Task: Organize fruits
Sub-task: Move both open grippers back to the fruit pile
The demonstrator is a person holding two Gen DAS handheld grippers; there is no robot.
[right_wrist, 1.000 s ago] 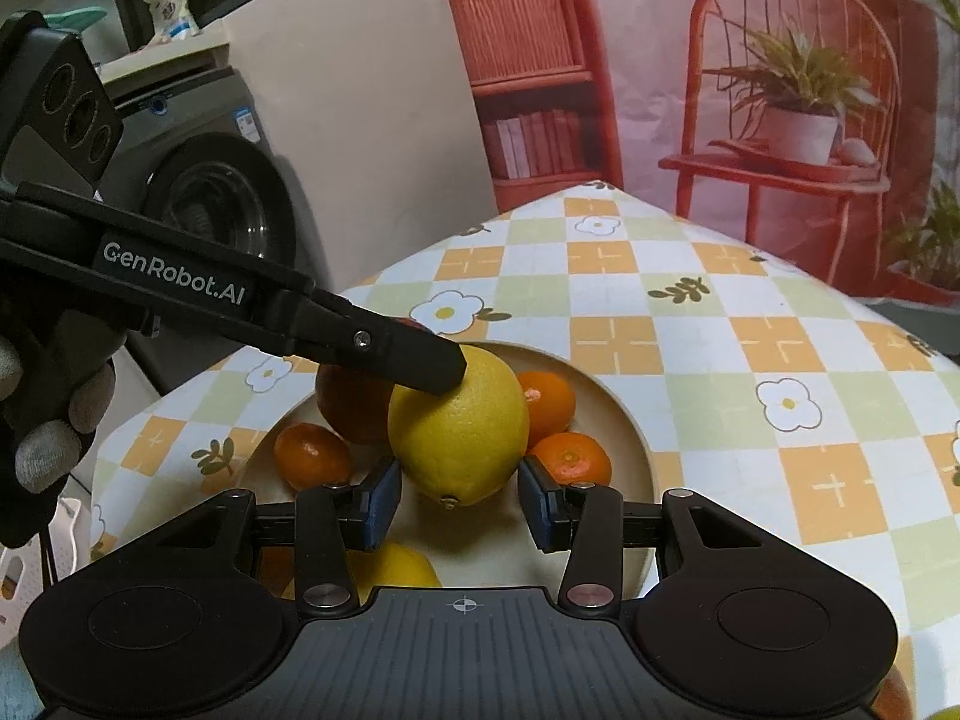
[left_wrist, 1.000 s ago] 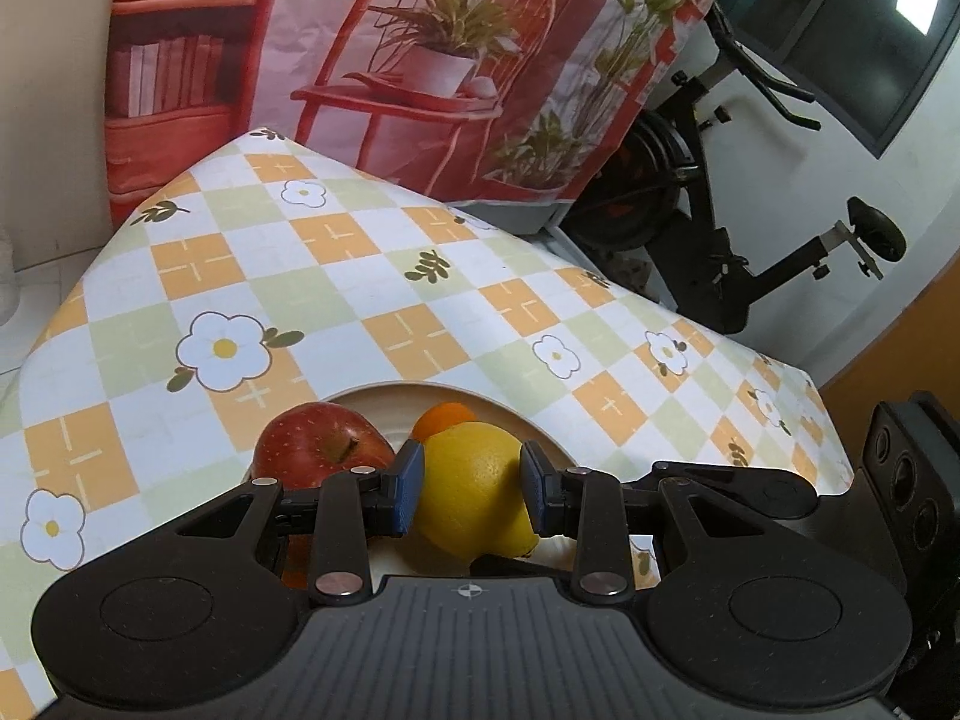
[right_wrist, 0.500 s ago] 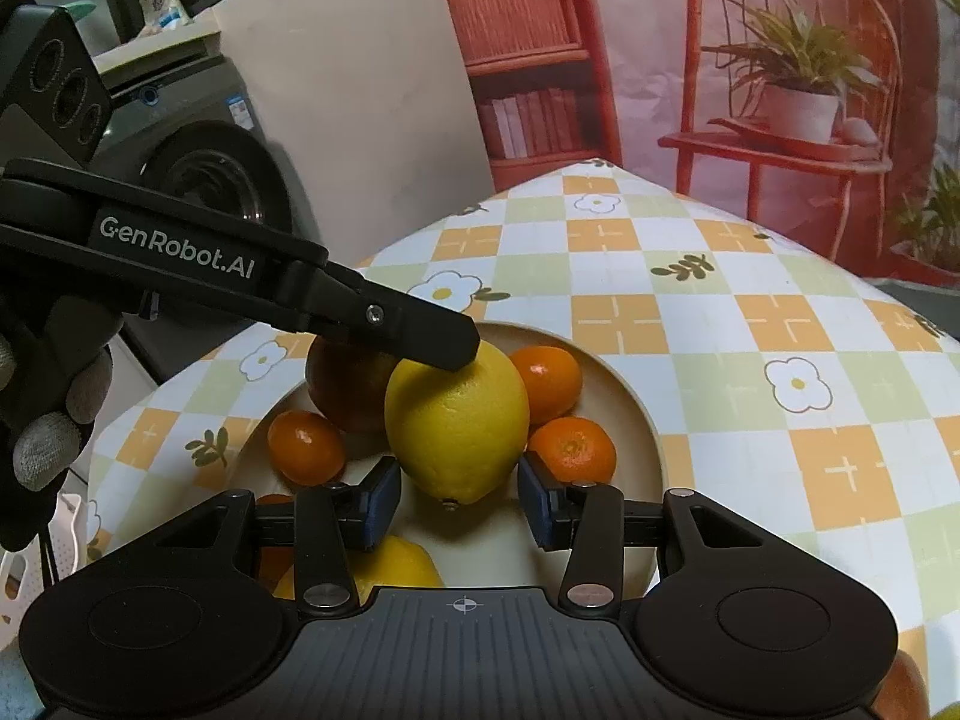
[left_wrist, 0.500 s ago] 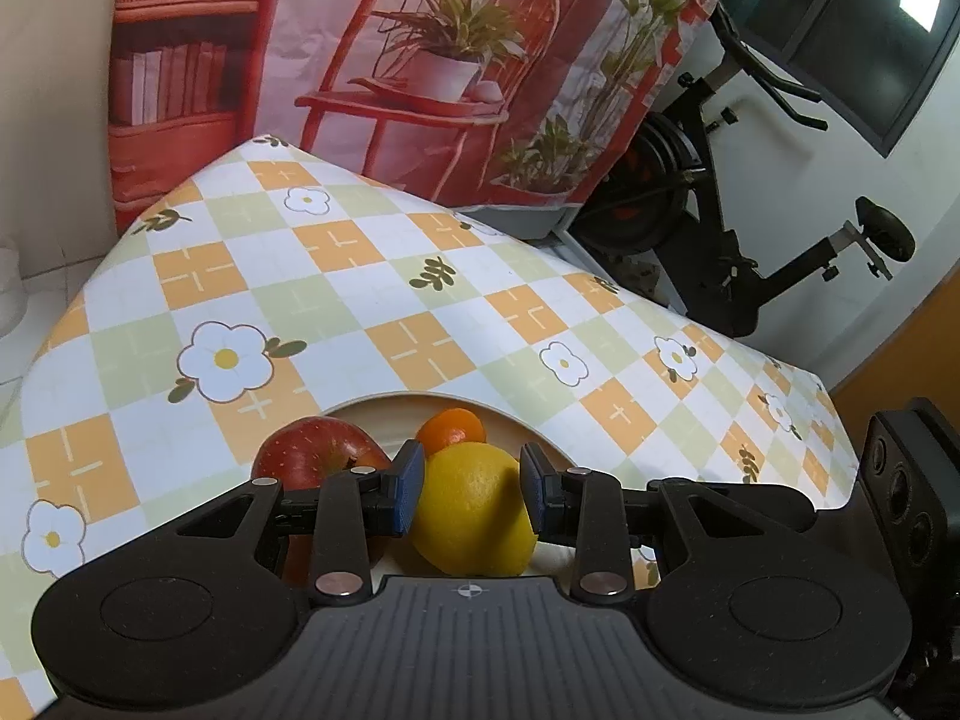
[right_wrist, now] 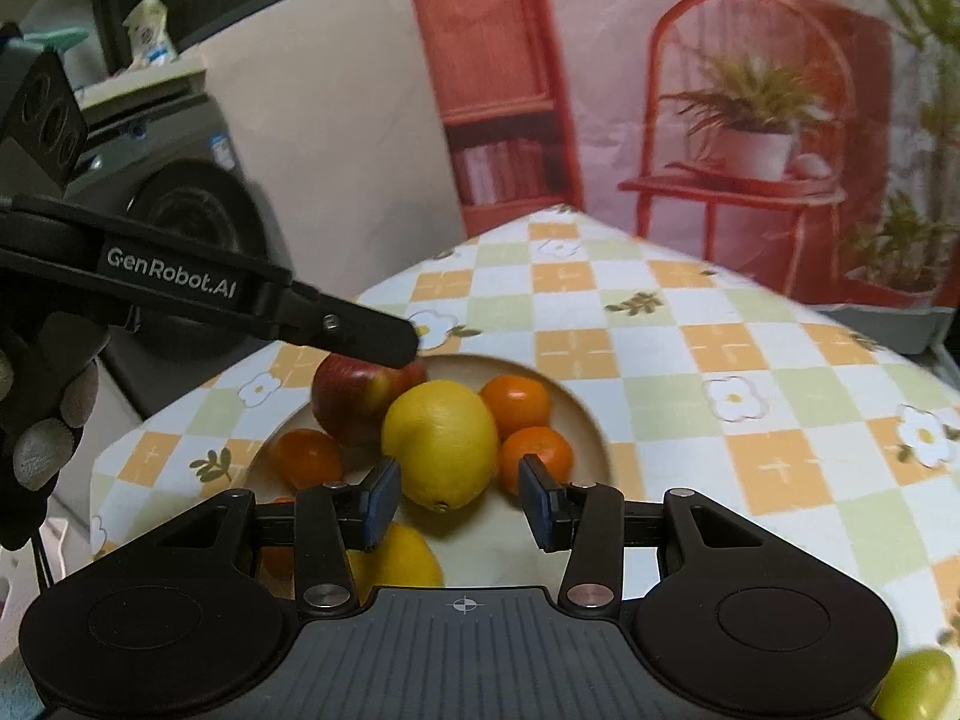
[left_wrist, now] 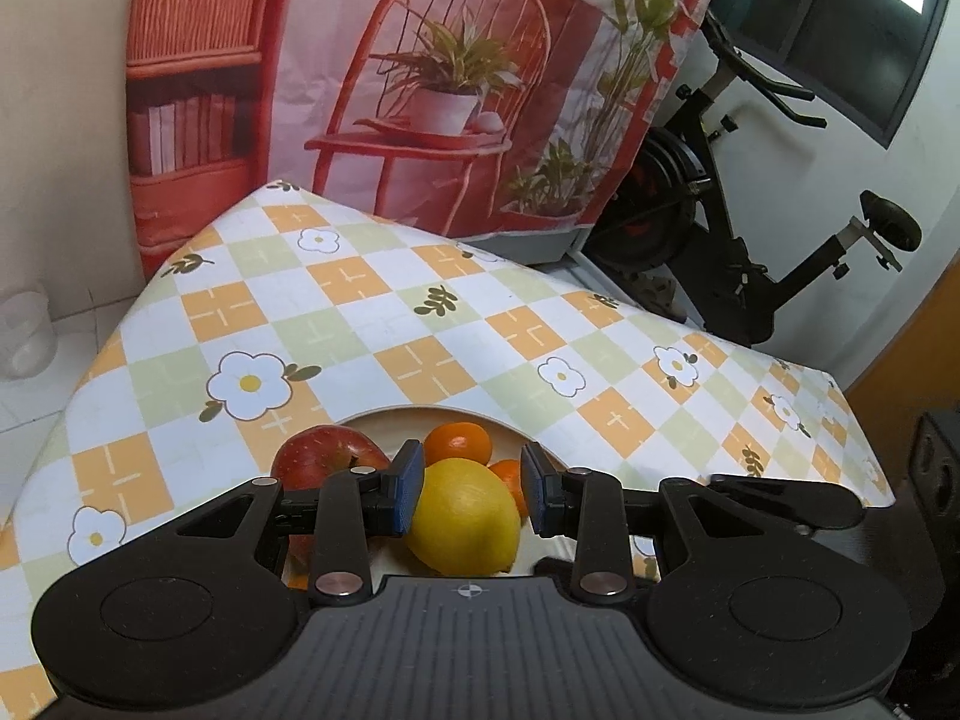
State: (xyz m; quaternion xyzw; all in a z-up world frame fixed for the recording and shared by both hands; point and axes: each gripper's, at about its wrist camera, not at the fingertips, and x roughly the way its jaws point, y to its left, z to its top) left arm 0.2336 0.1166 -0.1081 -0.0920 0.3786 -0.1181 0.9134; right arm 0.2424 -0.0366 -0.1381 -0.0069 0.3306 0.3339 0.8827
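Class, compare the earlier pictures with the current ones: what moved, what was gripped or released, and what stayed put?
The left gripper let go of the lemon and lifted away; its fingers now hang above the apple. The lemon rests on the plate. The right gripper stayed open; the other fruit stayed put.

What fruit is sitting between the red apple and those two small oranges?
A big yellow lemon on the plate, between the red apple and small oranges, in the right wrist view.

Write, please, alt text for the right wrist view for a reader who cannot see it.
A lemon sits mid-plate, ringed by a red apple and small oranges, just beyond the open right gripper. The left gripper reaches in above the apple; the plate rests on a checked floral tablecloth.
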